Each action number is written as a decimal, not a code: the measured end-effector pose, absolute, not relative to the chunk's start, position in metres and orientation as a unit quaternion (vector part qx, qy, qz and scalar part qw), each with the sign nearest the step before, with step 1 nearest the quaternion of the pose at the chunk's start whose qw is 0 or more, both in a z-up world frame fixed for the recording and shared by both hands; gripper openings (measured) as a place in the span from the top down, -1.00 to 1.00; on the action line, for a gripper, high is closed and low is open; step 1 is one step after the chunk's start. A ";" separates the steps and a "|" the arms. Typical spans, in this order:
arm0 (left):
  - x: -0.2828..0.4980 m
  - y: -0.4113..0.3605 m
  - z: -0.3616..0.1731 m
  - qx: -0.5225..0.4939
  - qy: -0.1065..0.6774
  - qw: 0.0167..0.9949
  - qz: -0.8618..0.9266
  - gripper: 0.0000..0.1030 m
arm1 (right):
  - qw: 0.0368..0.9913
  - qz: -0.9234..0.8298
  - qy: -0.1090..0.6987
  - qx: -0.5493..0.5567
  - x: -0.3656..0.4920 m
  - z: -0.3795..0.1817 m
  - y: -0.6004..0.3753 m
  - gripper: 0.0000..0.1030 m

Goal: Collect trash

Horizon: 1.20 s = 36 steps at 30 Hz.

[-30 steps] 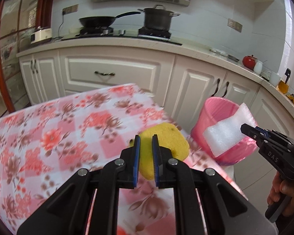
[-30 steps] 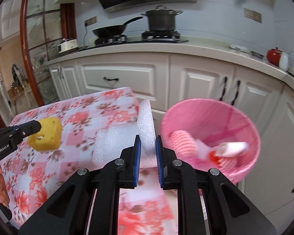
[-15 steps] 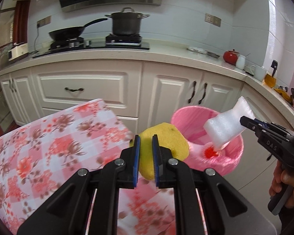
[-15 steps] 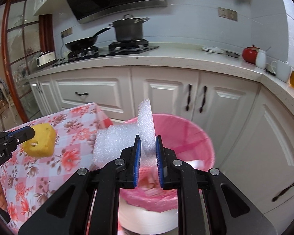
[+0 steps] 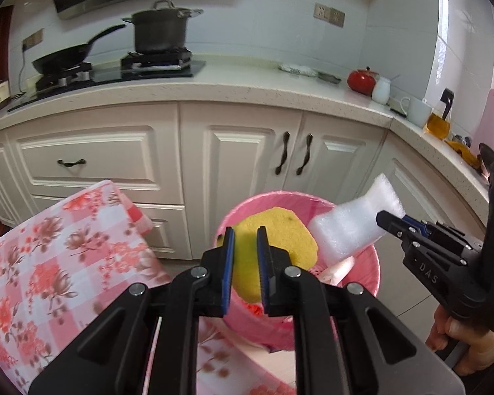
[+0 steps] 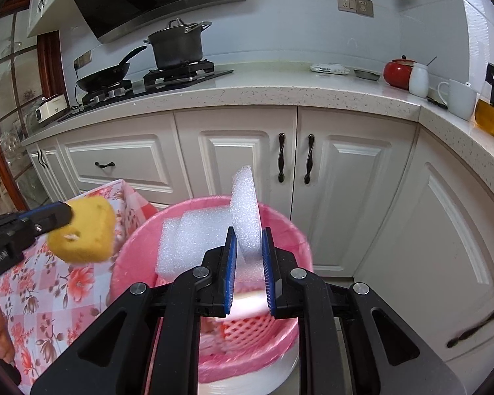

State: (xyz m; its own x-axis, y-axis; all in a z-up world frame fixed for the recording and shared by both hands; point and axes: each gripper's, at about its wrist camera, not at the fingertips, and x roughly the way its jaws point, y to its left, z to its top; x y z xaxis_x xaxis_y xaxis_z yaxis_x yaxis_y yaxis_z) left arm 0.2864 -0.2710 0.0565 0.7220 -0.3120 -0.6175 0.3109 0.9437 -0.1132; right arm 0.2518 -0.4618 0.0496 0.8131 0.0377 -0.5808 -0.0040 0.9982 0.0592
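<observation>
Left gripper (image 5: 245, 256): pressed onto the yellow sponge (image 5: 280, 240), which bulges out past both fingers.
Right gripper (image 6: 248, 263): pinching the white foam sheet (image 6: 194, 240), with one flap standing upright between the fingers and the rest spreading out to the left.
Pink bin (image 6: 289, 230): stands on the floor just beside the corner of the floral-cloth surface (image 5: 49, 263), mouth open upward; red-and-white netting trash (image 6: 247, 329) already lies inside.
Sponge to bin: from the left wrist view the sponge sits over the mouth; from the right wrist view it hangs by the near left rim, partly over the surface edge, so I cannot tell whether it is fully inside the rim line.
Foam to bin: hangs above the middle of the opening, broad face tilted down into it, long axis running across the mouth.
Nearer gripper: the right one looks better centred, so its release seems the safer drop.
Left side need: probably a short shift rightward toward the bin's centre before letting go.
Risk: light foam could catch on the rim.
</observation>
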 end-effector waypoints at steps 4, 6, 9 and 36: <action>0.301 -0.286 0.050 -0.001 0.346 0.922 -0.174 0.62 | 0.953 0.008 0.301 0.021 0.261 0.052 -0.466 0.66; 0.308 -0.292 0.046 -0.003 0.352 0.920 -0.175 0.46 | 0.953 -0.001 0.302 0.020 0.265 0.052 -0.469 0.41; 0.313 -0.293 0.041 -0.002 0.358 0.917 -0.175 0.27 | 0.956 -0.008 0.294 0.026 0.265 0.052 -0.474 -0.15; 0.234 -0.259 0.039 -0.008 0.387 0.899 -0.205 -0.88 | 0.932 -0.020 0.359 0.041 0.171 0.035 -0.469 -0.64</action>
State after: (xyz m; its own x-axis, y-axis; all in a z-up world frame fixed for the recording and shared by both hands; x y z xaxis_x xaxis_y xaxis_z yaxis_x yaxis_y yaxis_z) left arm 0.2336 -0.2588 0.0388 0.6171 -0.3748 -0.6919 0.3629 0.9157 -0.1723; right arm 0.1712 -0.4691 0.0352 0.7421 -0.0078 -0.6703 0.0670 0.9958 0.0625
